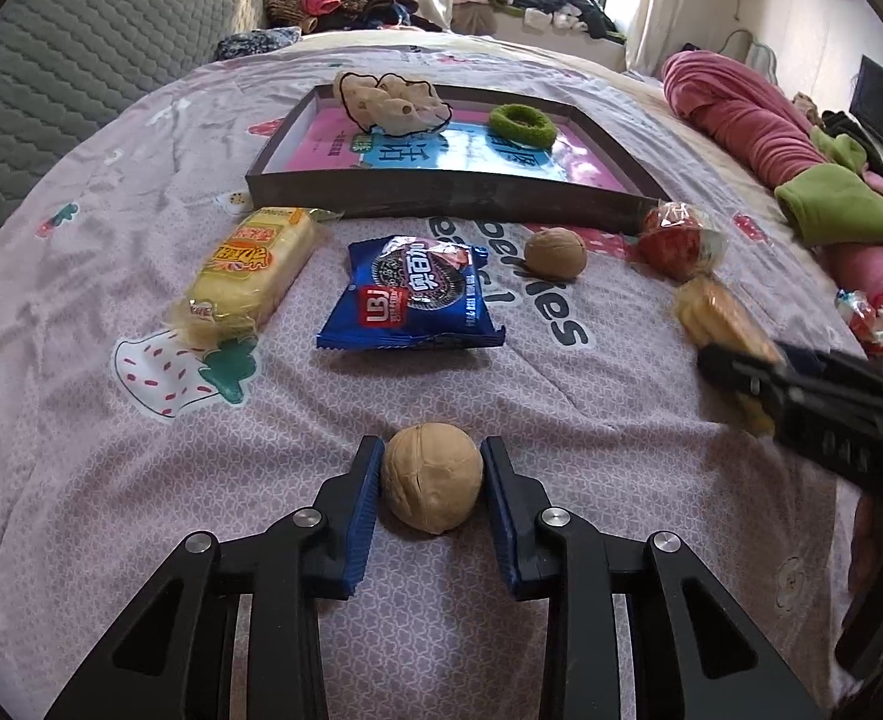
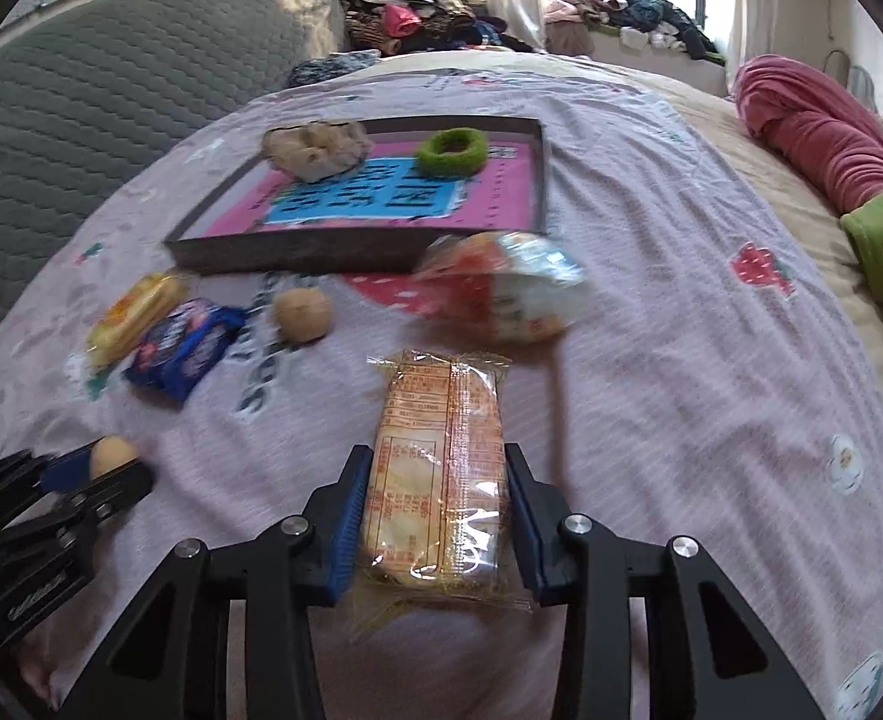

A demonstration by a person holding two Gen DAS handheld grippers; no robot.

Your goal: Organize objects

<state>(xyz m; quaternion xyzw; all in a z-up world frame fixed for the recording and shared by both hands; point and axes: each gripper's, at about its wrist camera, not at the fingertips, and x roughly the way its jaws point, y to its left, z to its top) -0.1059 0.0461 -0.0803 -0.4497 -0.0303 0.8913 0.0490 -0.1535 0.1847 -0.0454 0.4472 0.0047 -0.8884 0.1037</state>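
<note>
Both the left gripper (image 1: pixel 432 468) and the right gripper (image 2: pixel 438 474) have matte black angular linkage arms with triangular cutouts, round silver pivot screws, and ribbed blue finger pads (image 1: pixel 362 516)

Tan walnut (image 1: pixel 431 477) — blue-padded tongs (image 1: pixel 431 468).

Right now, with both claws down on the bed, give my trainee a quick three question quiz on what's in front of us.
1. True or false: the left claw has a walnut between its fingers.
2. Which item lies between the right claw's fingers? A) blue cookie packet B) clear-wrapped cracker pack C) green hair scrunchie
3. Fill in: a second walnut lies on the bedsheet just in front of the shallow ____.

Key: 1 true. 2 B. 3 box lid tray, which already holds the scrunchie and a beige crumpled item.
</note>
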